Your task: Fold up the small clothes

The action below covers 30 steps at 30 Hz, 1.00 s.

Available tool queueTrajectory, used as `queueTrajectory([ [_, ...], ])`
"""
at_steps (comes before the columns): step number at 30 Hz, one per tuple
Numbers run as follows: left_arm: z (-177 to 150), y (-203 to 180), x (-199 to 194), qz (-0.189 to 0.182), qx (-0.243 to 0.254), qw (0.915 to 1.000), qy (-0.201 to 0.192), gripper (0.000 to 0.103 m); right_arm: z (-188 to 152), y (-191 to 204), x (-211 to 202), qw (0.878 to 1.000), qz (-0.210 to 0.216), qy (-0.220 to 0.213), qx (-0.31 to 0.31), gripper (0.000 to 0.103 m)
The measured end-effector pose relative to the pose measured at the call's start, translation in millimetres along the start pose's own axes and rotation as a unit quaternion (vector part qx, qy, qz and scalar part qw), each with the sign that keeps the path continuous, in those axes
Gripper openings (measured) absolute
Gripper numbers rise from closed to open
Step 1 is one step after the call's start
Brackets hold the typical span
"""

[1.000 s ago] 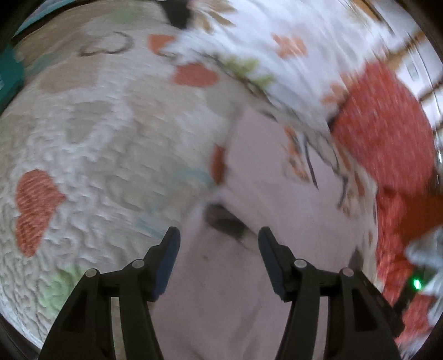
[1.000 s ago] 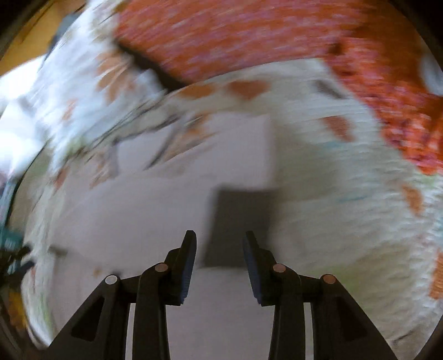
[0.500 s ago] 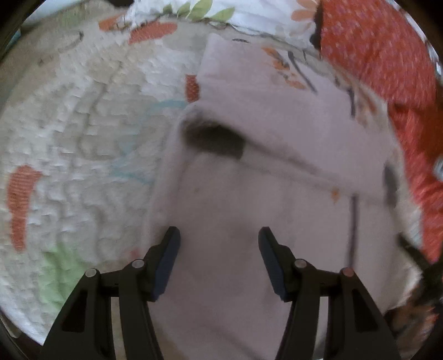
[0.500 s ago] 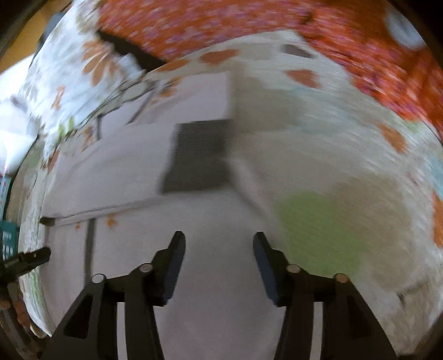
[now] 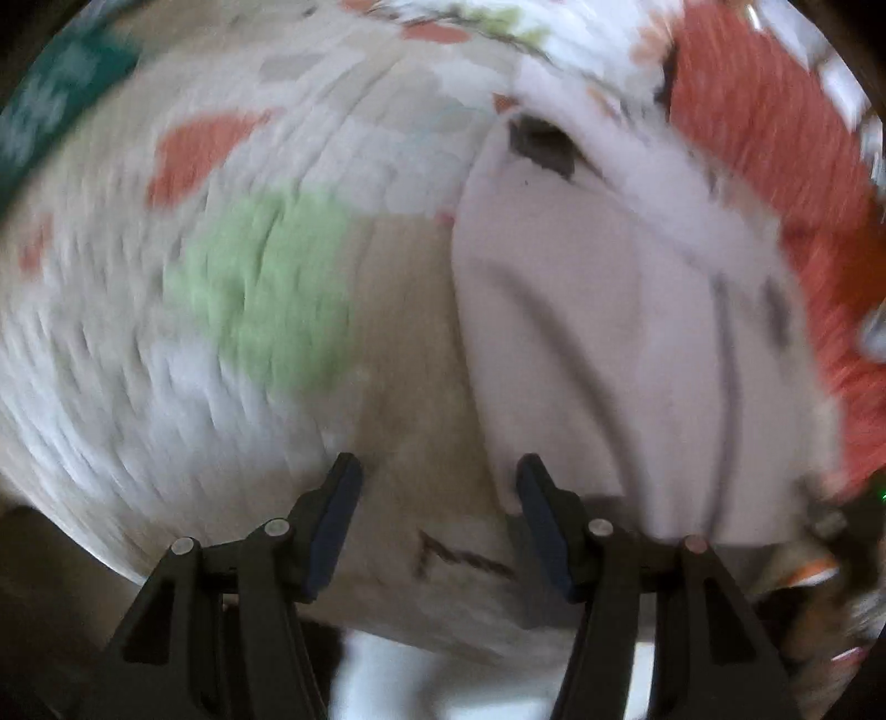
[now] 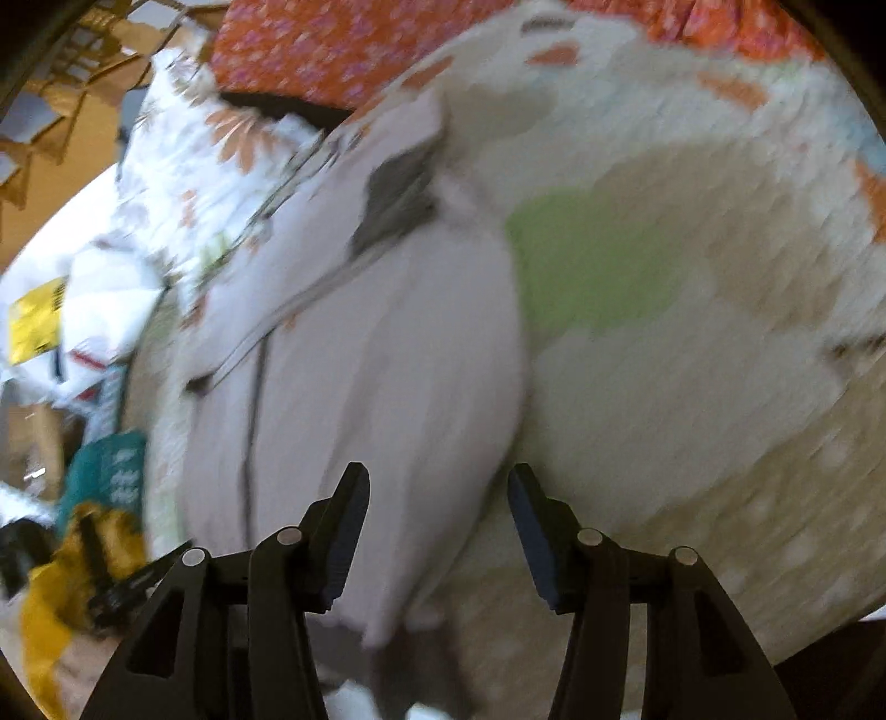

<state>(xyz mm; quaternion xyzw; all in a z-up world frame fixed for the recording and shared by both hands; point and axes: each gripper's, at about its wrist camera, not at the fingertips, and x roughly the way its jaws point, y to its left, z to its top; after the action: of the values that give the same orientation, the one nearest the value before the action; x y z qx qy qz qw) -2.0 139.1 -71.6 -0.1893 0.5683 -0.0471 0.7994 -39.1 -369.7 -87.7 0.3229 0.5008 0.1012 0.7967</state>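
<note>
Pale folded garment (image 5: 620, 332) spread flat on quilted patterned bedcover (image 5: 249, 288), dark collar patch (image 5: 542, 144) at far end. Left tongs (image 5: 437, 520) standing apart, nothing clamped; garment's near left edge just beside right finger, bare quilt between fingers and to their left, ample open room there. Right tongs (image 6: 437, 520) likewise apart and empty; garment (image 6: 387, 360) ahead and to left, its right edge running down into gap between fingers; bedcover (image 6: 692, 332) open to right of tongs. Orange floral cloth (image 6: 343, 50) beyond garment's far end. Both views motion-blurred.
</note>
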Motion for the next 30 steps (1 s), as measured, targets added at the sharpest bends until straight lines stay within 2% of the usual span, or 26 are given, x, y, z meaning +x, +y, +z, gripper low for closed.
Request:
queueTrajectory([
  [2, -8, 12, 0, -0.068, -0.033, 0.9971, 0.007, 0.058, -13, 3, 1, 1.000, 0.003, -0.009, -0.013, 0.057],
  [4, -18, 12, 5, -0.090, -0.044, 0.9949, 0.013, 0.058, -24, 4, -1, 1.000, 0.012, -0.009, -0.019, 0.057],
  [8, -23, 3, 6, -0.099, -0.033, 0.9946, 0.001, 0.066, -35, -2, 1, 0.999, 0.048, 0.007, 0.007, 0.057],
  [13, -30, -7, 12, -0.120, -0.033, 0.9921, -0.011, 0.067, -50, 0, 8, 0.996, 0.083, 0.028, 0.012, 0.058],
  [15, -32, -5, 14, -0.132, -0.038, 0.9905, -0.013, 0.061, -57, 4, 9, 0.997, 0.079, 0.027, 0.000, 0.058],
  [17, -38, 0, 17, -0.149, -0.046, 0.9878, -0.004, 0.041, -61, 4, 10, 0.996, 0.085, 0.032, -0.002, 0.058],
  [18, -41, 2, 19, -0.155, -0.049, 0.9868, 0.002, 0.040, -62, 3, 11, 0.995, 0.088, 0.035, 0.000, 0.058],
  [23, -50, -5, 22, -0.162, -0.028, 0.9864, 0.010, 0.042, -70, 1, 12, 0.995, 0.096, 0.038, 0.003, 0.058],
  [26, -56, -13, 29, -0.177, -0.021, 0.9835, 0.030, 0.052, -74, 6, 13, 0.996, 0.087, 0.037, -0.010, 0.058],
  [28, -64, -20, 35, -0.179, -0.012, 0.9829, 0.044, 0.052, -77, 9, 12, 0.996, 0.078, 0.033, -0.021, 0.058],
  [30, -71, -25, 36, -0.168, -0.006, 0.9850, 0.040, 0.052, -81, 15, 12, 0.997, 0.062, 0.028, -0.038, 0.058],
])
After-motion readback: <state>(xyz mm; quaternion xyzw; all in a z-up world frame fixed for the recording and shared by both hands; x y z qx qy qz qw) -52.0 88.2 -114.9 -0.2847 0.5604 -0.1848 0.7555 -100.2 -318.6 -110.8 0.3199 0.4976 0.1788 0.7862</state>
